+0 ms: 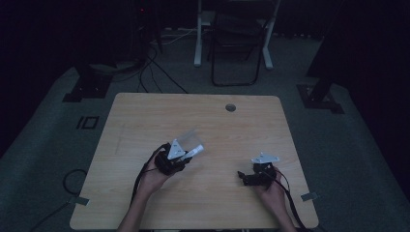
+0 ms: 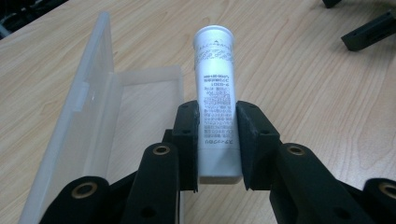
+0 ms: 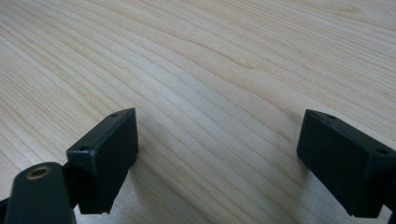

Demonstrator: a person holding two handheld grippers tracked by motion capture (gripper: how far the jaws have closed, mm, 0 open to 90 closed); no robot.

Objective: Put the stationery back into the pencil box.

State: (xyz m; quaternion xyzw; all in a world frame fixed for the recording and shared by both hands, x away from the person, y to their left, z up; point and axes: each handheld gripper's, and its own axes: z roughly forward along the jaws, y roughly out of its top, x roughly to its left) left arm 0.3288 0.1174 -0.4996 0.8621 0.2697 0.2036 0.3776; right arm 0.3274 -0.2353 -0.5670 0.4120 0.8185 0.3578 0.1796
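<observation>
the left gripper (image 2: 217, 140) is clamped on a white printed tube (image 2: 215, 100), holding it low over the wooden counter (image 1: 145, 121). just beside the tube, on its left in the left gripper view, an open clear plastic case (image 2: 135, 93) rests on the counter, lid raised. the right gripper (image 3: 217, 154), well apart, hangs over bare wood with jaws spread wide, holding nothing.

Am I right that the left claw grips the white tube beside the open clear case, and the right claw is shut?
Not quite: the right claw is open, jaws wide apart over bare table, per the right gripper view. The left claw does grip the white tube beside the open clear case.
</observation>
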